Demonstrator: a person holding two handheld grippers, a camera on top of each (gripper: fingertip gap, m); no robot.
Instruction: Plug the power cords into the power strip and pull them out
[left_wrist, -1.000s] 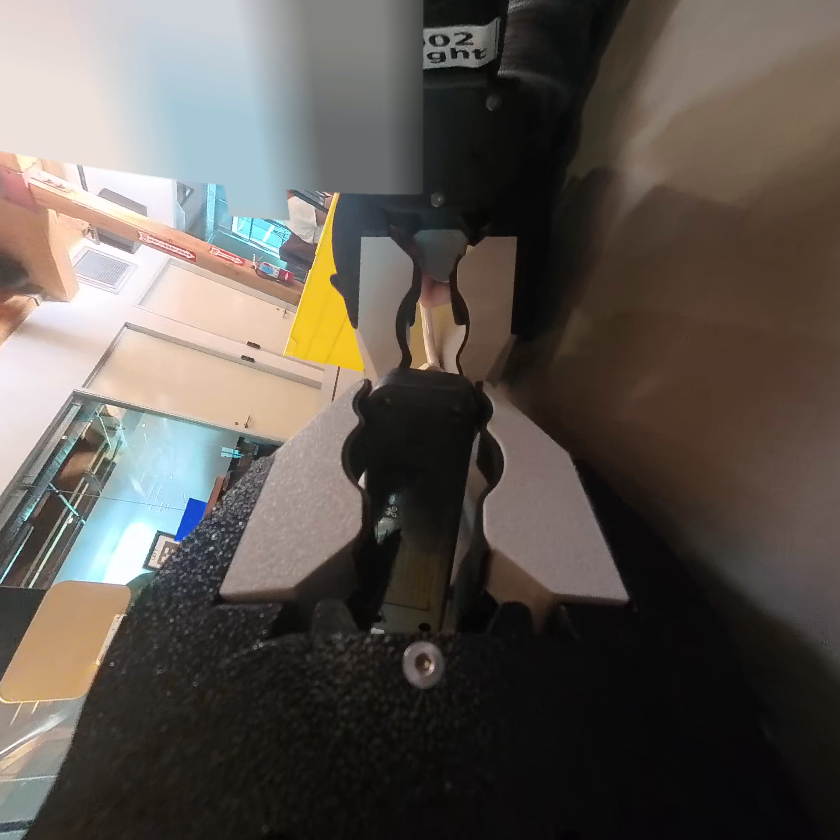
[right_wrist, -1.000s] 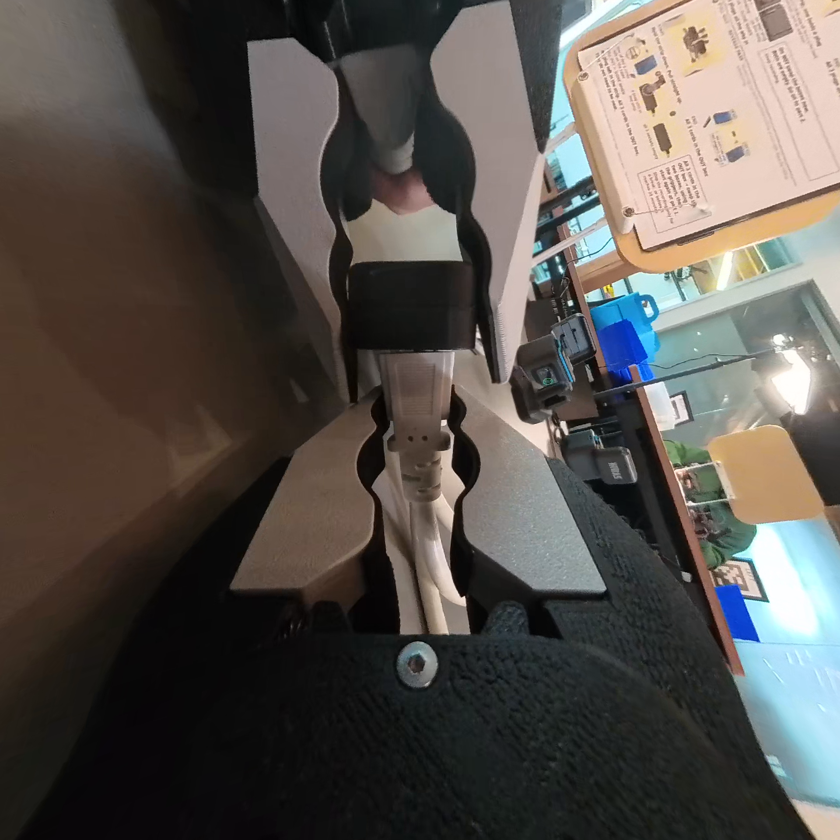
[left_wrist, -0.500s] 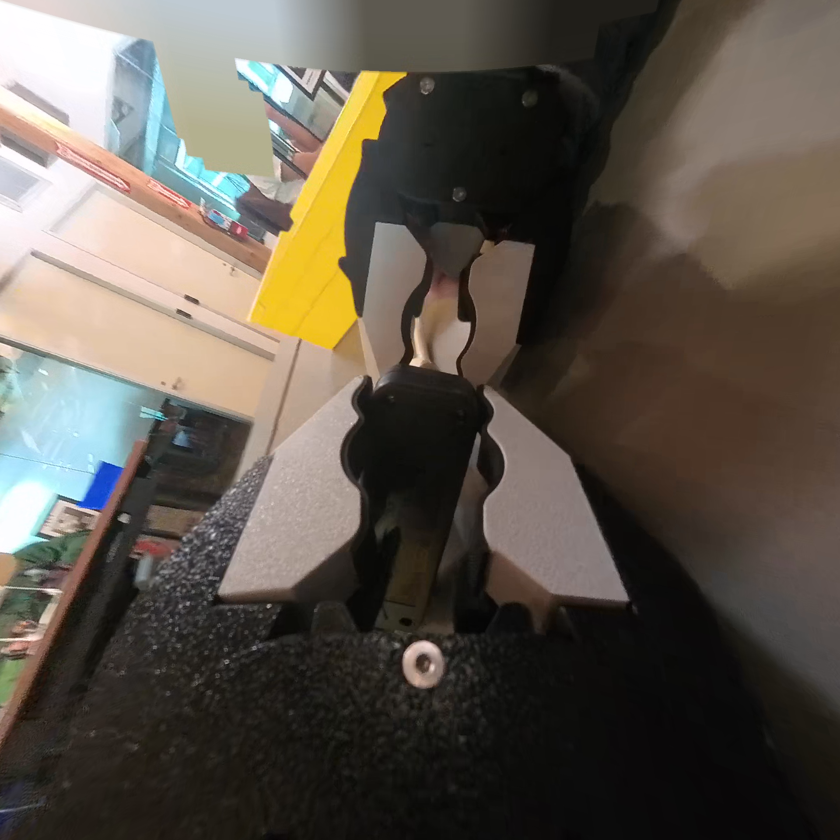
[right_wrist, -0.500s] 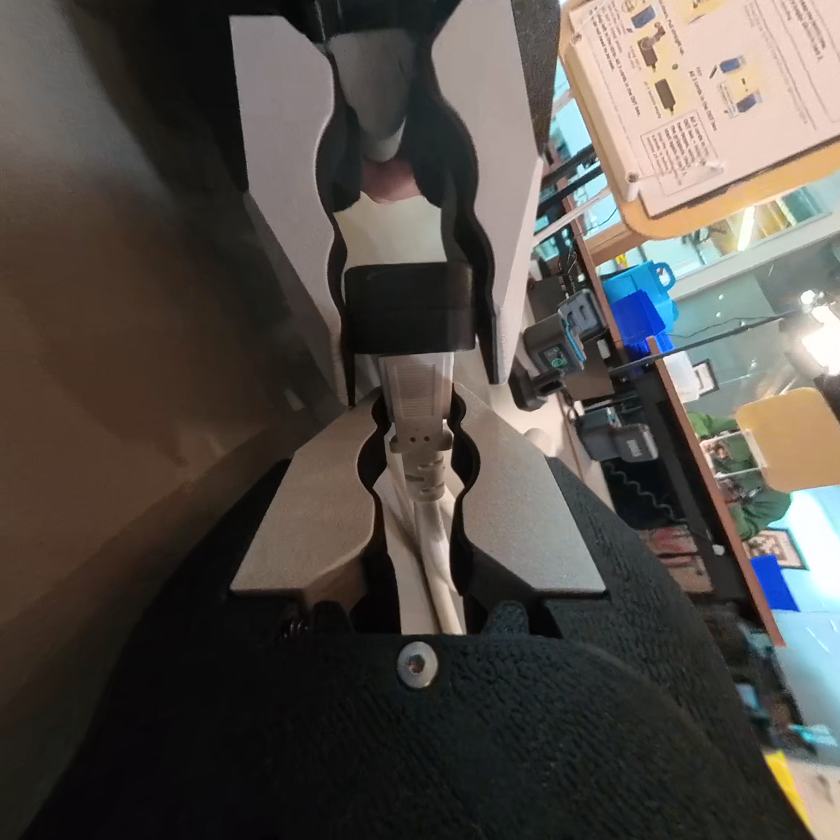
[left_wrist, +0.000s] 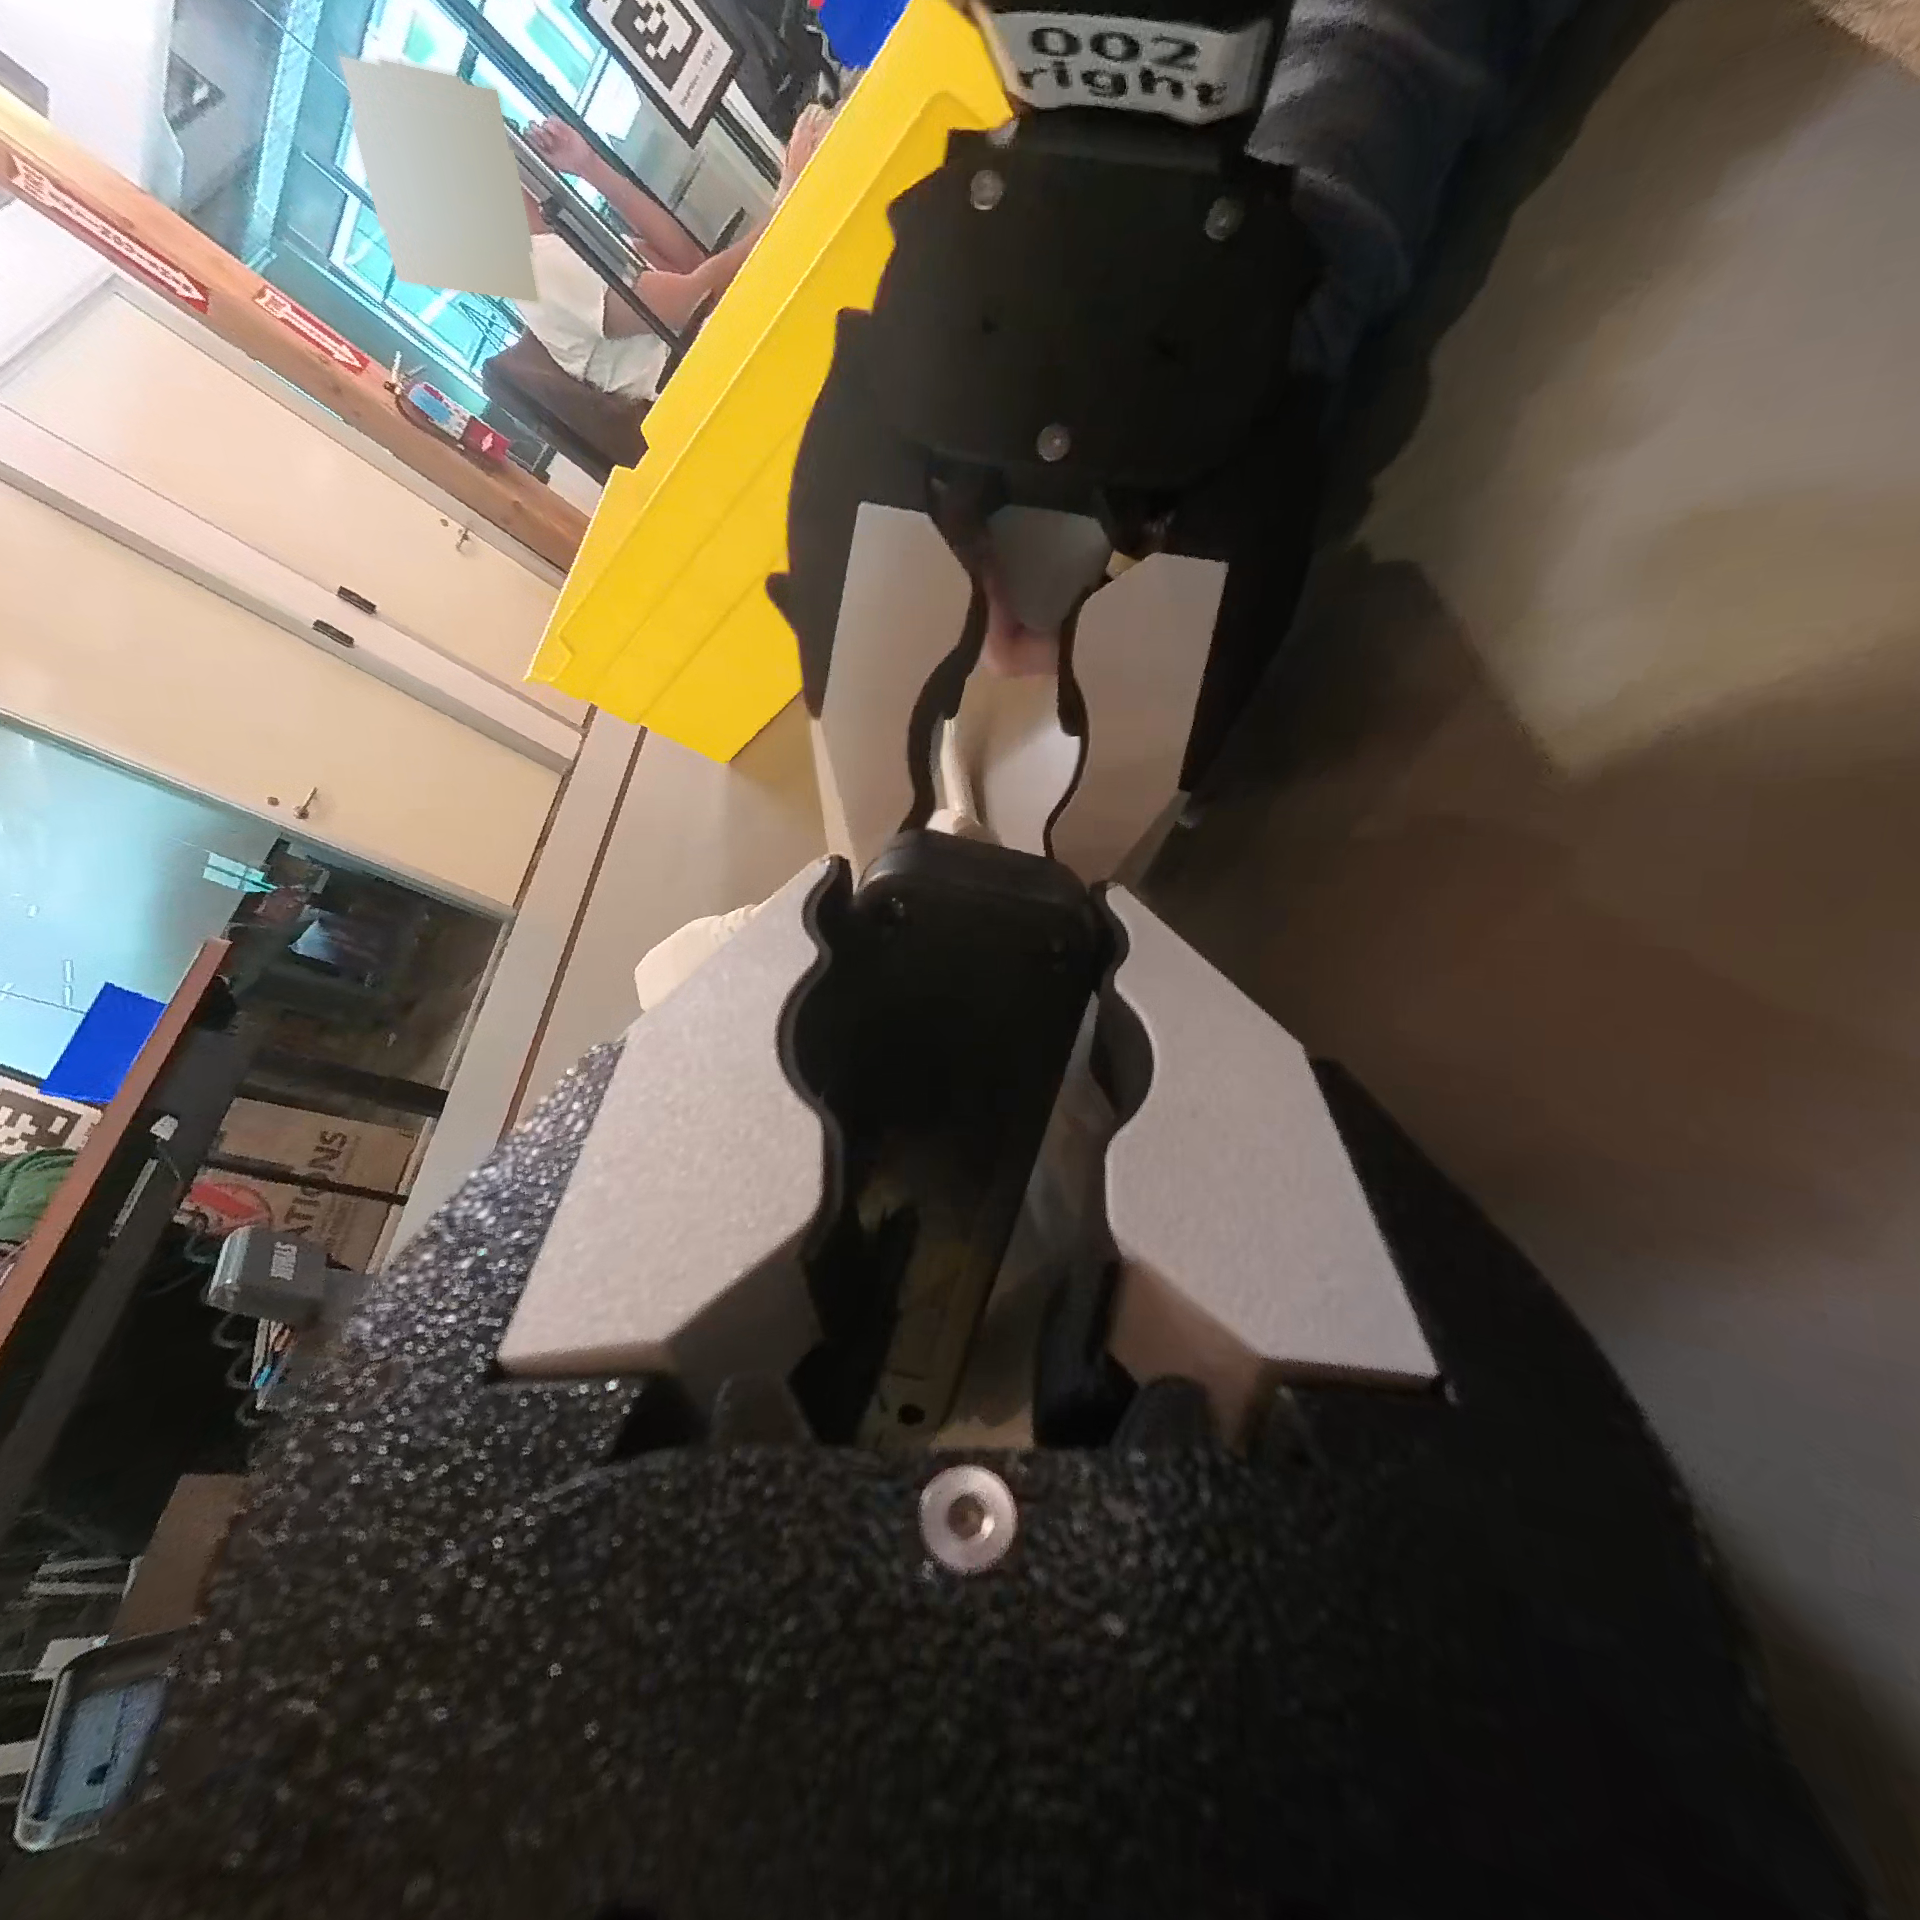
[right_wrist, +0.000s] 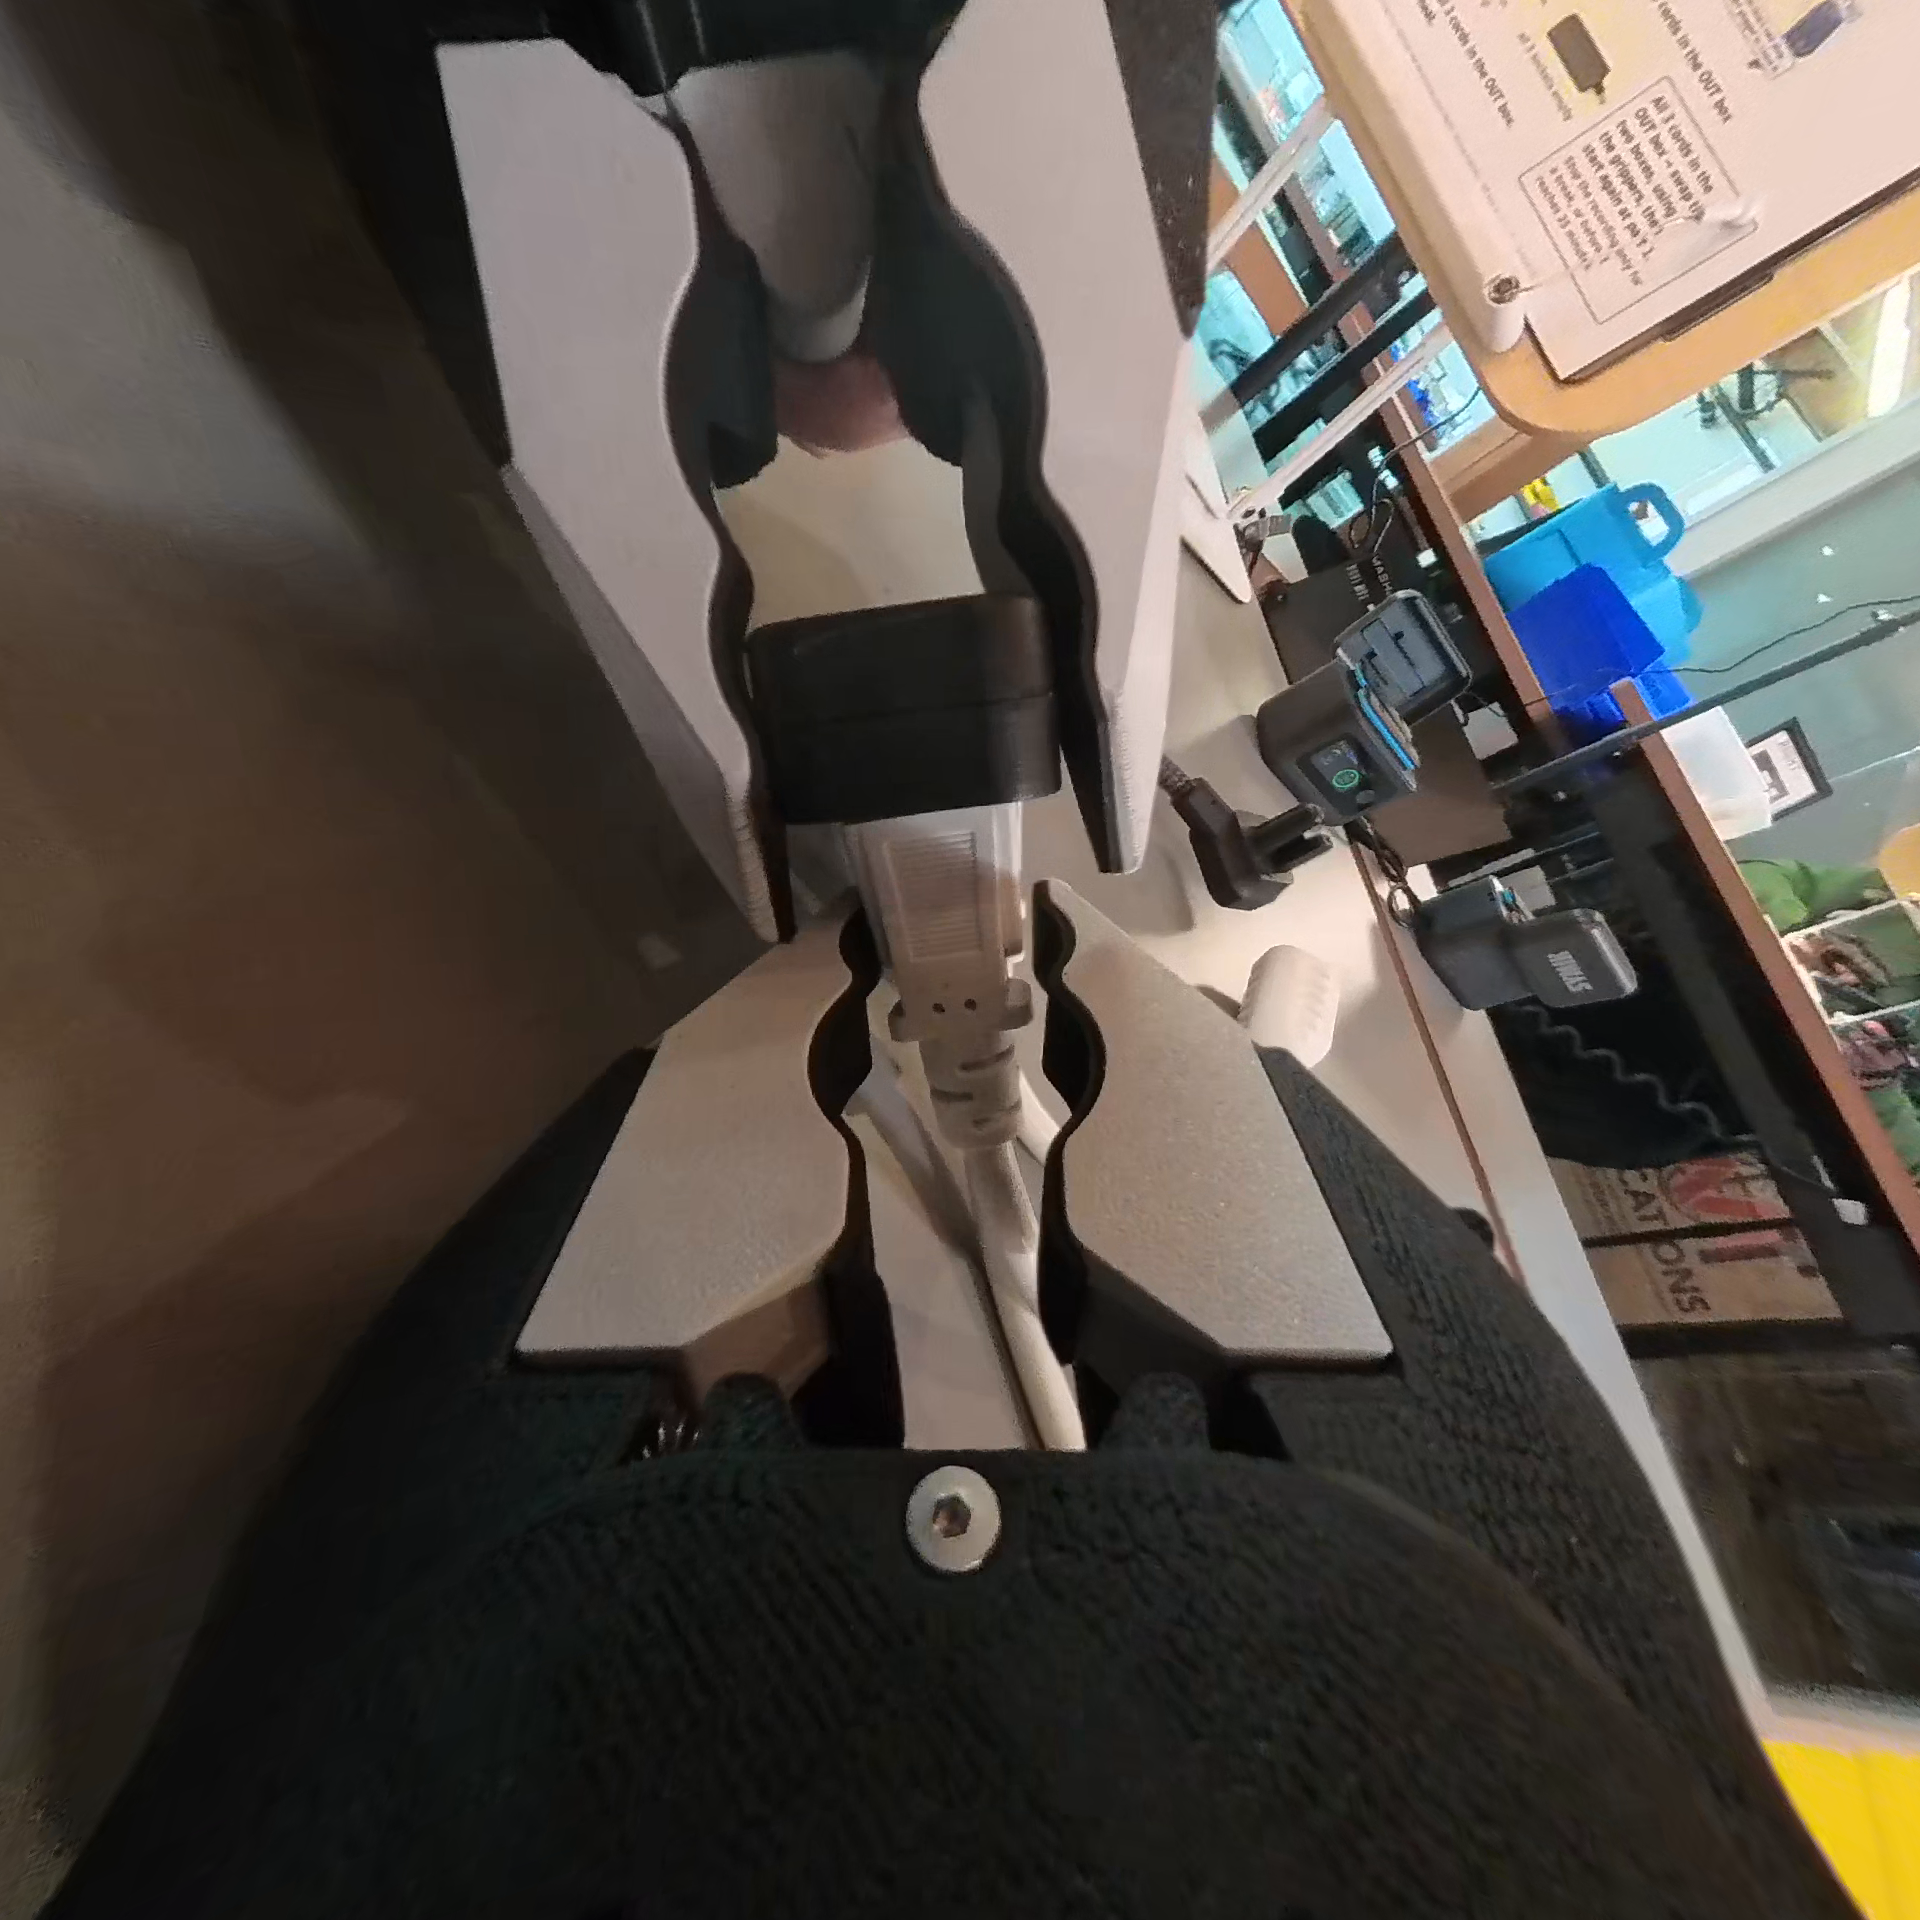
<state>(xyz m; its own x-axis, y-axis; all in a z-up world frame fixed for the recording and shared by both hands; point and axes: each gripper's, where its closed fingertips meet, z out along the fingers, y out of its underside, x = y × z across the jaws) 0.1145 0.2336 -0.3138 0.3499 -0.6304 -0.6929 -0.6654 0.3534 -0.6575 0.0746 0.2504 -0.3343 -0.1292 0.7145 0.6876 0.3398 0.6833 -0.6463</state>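
Observation:
In the left wrist view my left gripper (left_wrist: 966, 904) is shut on the end of a black power strip (left_wrist: 956, 1039), which runs back between its grey fingers (left_wrist: 665, 1143). The right gripper (left_wrist: 997, 821) faces it from above, shut on a white cord. In the right wrist view my right gripper (right_wrist: 951, 935) is shut on a white plug (right_wrist: 940, 914) whose front sits against the black power strip (right_wrist: 899, 727). No prongs show. The left gripper's grey fingers (right_wrist: 582, 416) clamp the strip from above. The white cord (right_wrist: 1013, 1247) trails back between my fingers.
A yellow bin (left_wrist: 727, 416) stands on the pale table (left_wrist: 665, 831) behind the grippers. Another white plug (right_wrist: 1294, 997) lies on the table. Small black devices (right_wrist: 1351, 727) sit at the table edge under an instruction board (right_wrist: 1558, 156). A person sits far back. The tips of one gripper are about 4 cm away from the tips of the other.
Both grippers have swung together with the strip and plug, so the background has shifted. Both grips and the plug's place against the strip look unchanged.

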